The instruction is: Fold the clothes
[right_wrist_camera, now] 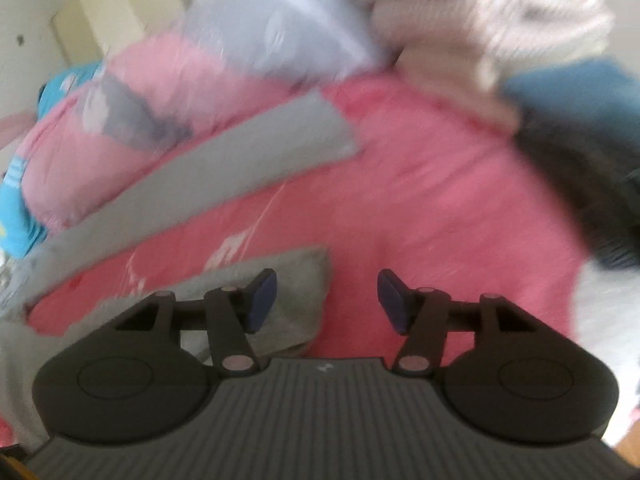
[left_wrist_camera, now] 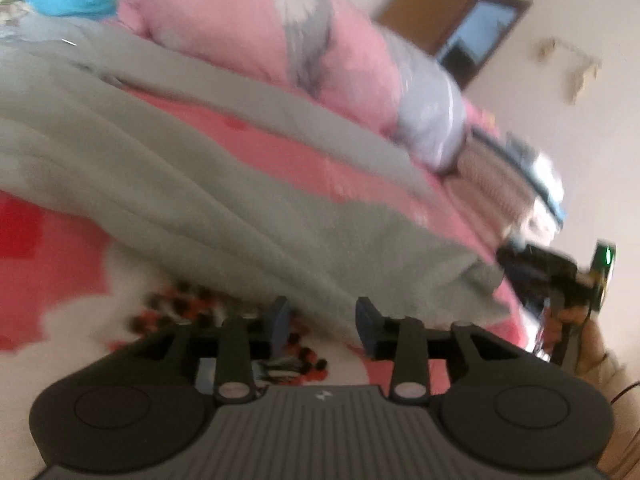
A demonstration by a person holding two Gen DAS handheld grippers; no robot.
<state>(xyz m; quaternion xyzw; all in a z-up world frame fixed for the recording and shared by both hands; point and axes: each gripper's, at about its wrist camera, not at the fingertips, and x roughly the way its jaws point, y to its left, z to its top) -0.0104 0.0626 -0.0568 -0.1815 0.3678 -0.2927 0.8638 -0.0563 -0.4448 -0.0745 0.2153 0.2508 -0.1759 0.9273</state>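
Nearest in the left wrist view, the left gripper (left_wrist_camera: 323,322) has its fingers (left_wrist_camera: 280,320) apart with nothing between them, above a white and patterned patch of the bed cover. Just beyond lies the grey garment (left_wrist_camera: 208,184), spread in soft folds across the pink bed (left_wrist_camera: 280,152), its near hem close to the fingertips but not touched. In the right wrist view the right gripper (right_wrist_camera: 327,300) also stands with fingers apart and empty; a corner of the grey garment (right_wrist_camera: 296,300) lies just beside and behind its left finger, while a long strip of it, perhaps a sleeve, runs away up the bed.

By my reading a fold has been let go and both hands are between grips, so the next move calls for choosing fresh hold points along the hem or sleeve and closing on one layer only.

Only the left view shows the right gripper from outside, at the far right edge with a hand on it, and the pink pillows (left_wrist_camera: 248,24) clearly; only the right view shows a dark heap of clothes (right_wrist_camera: 580,152) farther off
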